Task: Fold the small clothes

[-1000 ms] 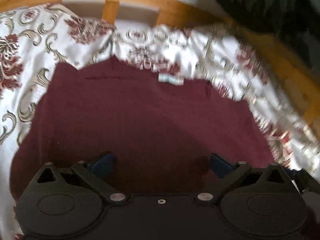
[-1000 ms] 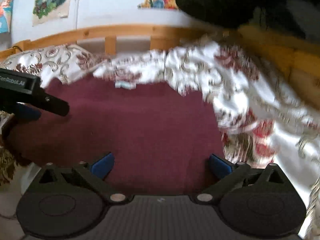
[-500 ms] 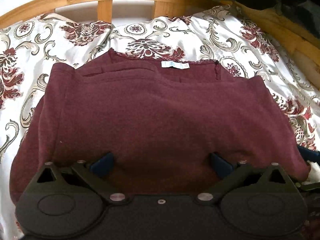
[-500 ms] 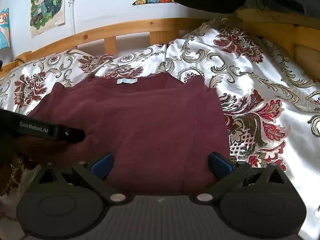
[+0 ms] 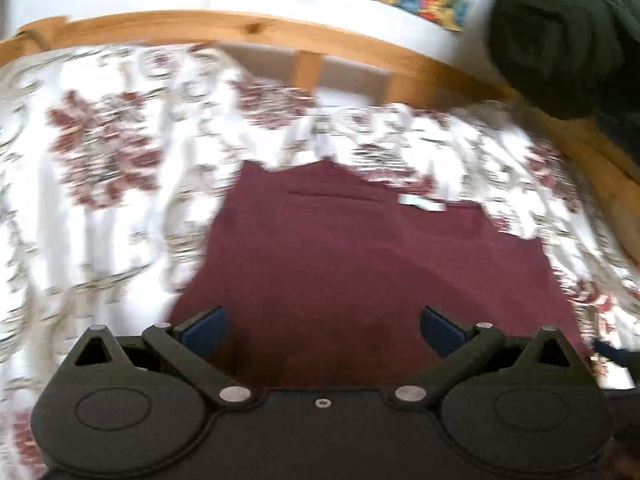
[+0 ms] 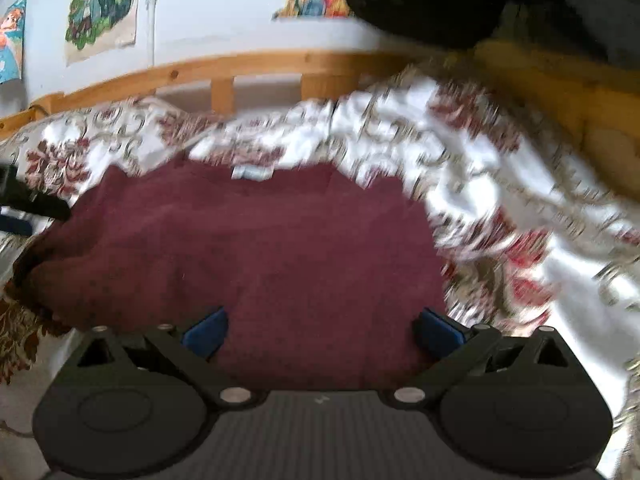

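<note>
you work over a bed dressed in a white cover with dark red floral scrolls, both views smeared by motion blur. a pale wooden headboard rail runs behind it, and cartoon posters hang on the light wall above. a dark bundle of fabric sits at the upper right corner.

the maroon garment lies spread flat on the cover, its neckline and small pale label pointing away from you toward the rail, its wide side running left to right across the bed.

your left gripper hovers at the garment's near edge, jaws spread wide with cloth showing between the blue pads. your right gripper does the same, jaws wide apart; neither grips anything.
</note>
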Available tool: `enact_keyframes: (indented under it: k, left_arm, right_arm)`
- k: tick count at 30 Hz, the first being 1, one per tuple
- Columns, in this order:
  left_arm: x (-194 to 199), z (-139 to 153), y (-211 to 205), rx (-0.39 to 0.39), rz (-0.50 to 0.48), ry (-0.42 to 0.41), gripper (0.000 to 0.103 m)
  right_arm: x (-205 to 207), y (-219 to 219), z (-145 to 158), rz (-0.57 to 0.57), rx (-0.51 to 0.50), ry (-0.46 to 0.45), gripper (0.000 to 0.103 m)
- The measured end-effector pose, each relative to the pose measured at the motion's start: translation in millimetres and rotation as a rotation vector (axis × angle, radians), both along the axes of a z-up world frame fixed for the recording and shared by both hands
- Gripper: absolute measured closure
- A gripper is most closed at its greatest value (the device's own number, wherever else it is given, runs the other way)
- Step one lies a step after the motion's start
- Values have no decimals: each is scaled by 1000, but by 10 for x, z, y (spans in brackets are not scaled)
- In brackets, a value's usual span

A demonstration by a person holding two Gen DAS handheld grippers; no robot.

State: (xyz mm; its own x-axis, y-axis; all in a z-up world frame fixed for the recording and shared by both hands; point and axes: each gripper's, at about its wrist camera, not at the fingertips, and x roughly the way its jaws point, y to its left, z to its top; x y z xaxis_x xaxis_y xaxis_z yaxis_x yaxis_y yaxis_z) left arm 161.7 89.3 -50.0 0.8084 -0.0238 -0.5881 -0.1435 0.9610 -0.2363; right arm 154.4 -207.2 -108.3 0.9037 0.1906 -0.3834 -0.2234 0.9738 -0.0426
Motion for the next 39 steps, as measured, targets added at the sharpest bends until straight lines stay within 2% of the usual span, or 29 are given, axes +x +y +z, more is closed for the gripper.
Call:
enact_keyframes:
  k: [2, 4, 6, 9, 12, 17, 19, 23, 26, 29, 39]
  left_arm:
    - [-78, -67, 208, -50, 36, 21, 1]
    - [-167, -167, 421, -135, 62, 36, 1]
    - [-228, -267, 576, -186, 78, 56, 1]
    - [-260, -365, 700, -203, 81, 81, 1]
    - [-318, -389, 747, -214, 63, 66, 1]
    - [-452, -440, 777, -213, 34, 57, 1]
    - [-529, -479, 779, -207, 21, 41, 1]
    - [-714, -565, 717, -163, 8, -11, 1]
    - [-791, -621, 615, -92, 3, -38, 1]
    - [-787, -634, 530, -25, -5, -26, 1]
    - [-751, -634, 515, -1, -13, -8, 1]
  right_arm:
    - [-40, 29, 42, 1, 2, -40, 0]
    - [-3, 114, 88, 0, -14, -37, 0]
    - [62, 244, 128, 7, -49, -49, 0]
    - [211, 504, 175, 37, -106, -75, 0]
    - [417, 788, 181, 34, -142, -70, 0]
    - [593, 1144, -117, 13, -256, -14, 0]
    - [540, 1139, -176, 5, -247, -43, 0]
    - [518, 1079, -191, 6, -211, -38, 0]
    - [516, 1072, -189, 5, -210, -41, 0]
    - [522, 1068, -183, 6, -204, -40, 0]
    - [531, 1039, -178, 8, -173, -26, 0]
